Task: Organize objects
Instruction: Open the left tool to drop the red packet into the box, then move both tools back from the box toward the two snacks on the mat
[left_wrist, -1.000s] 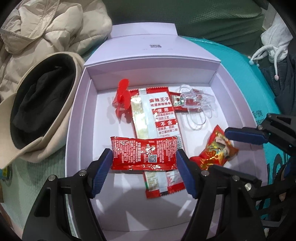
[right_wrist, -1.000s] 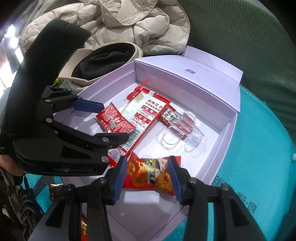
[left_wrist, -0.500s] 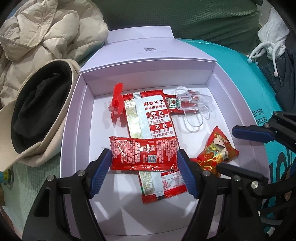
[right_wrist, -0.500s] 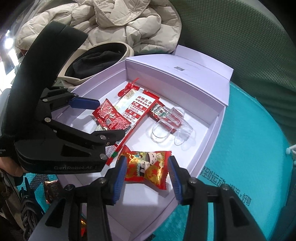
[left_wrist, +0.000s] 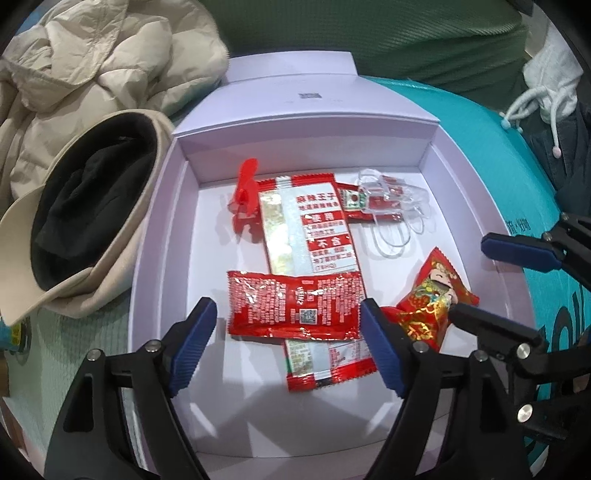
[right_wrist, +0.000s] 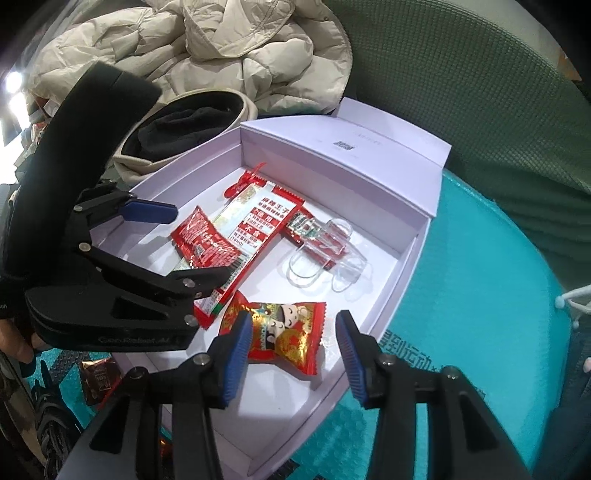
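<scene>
My left gripper (left_wrist: 288, 345) is opening, its jaws clear of the flat red foil sachet (left_wrist: 293, 310) lying across the long red-and-white snack packet (left_wrist: 314, 266) inside the shallow white cardboard box (left_wrist: 159, 236), apparently just released there. My right gripper (right_wrist: 291, 356) hangs open around the red-and-gold candy wrapper (right_wrist: 284, 332) nearby.

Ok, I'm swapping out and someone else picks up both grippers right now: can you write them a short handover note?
Left gripper: jaws opening around the small red sachet, which lies on the long snack packet; pads clear of it.
Right gripper: open astride the gold-and-red candy, not gripping.
Both items rest on the floor of the white box, with a red clip and a clear plastic piece.
Done: these pieces are boxed.
Left: a brown wrapper lies outside the box; withdraw both grippers.
</scene>
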